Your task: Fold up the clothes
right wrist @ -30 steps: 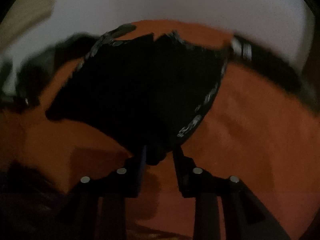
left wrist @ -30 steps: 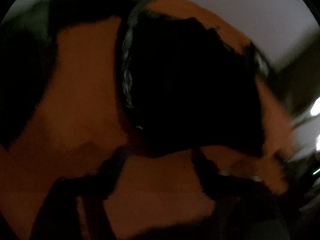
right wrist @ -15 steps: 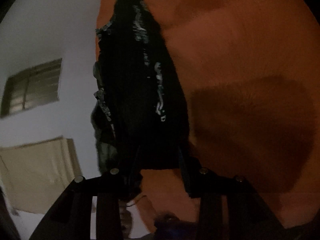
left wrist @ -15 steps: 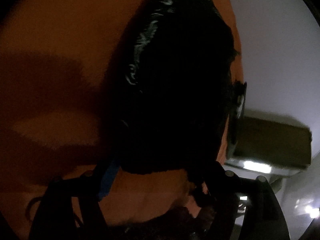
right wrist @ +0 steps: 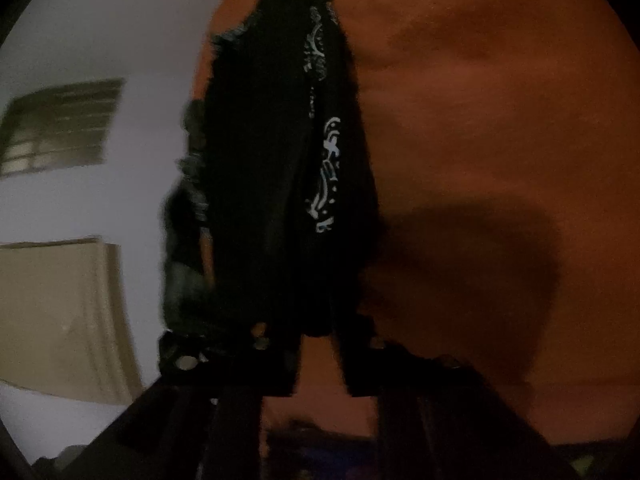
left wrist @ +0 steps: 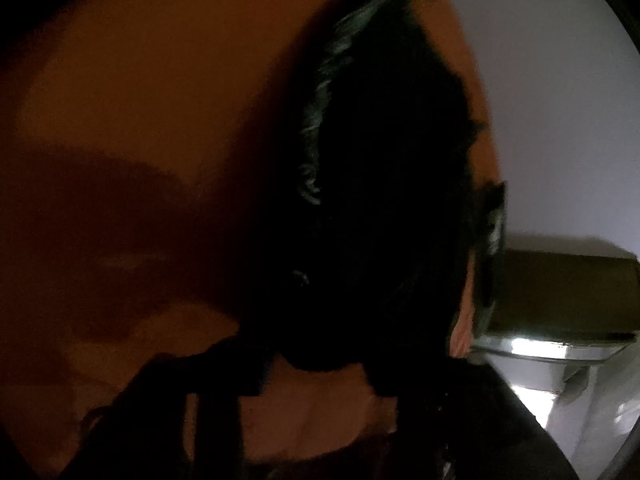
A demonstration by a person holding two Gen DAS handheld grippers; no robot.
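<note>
A black cloth [left wrist: 392, 200] with a white paisley border lies on an orange bedsheet [left wrist: 160, 80]. In this dim left wrist view my left gripper [left wrist: 320, 368] straddles the cloth's near edge. Its jaws are closing with the edge between them, and I see no pad pressing it. In the right wrist view the same black cloth [right wrist: 260, 160] runs away over the orange sheet [right wrist: 480, 120]. My right gripper [right wrist: 318, 344] is closing on the cloth's near corner, which is pinched between its fingers.
Another dark patterned piece [left wrist: 492, 240] lies at the sheet's far edge, seen again as a dark piece [right wrist: 188, 200]. Beyond it are a white wall [left wrist: 540, 100], a beige box [left wrist: 560, 292], a window [right wrist: 60, 128] and a beige panel [right wrist: 60, 312].
Both views have rolled and dropped closer to the sheet. The left jaws have narrowed around the cloth's edge. The right gripper kept the corner and tightened a little.
</note>
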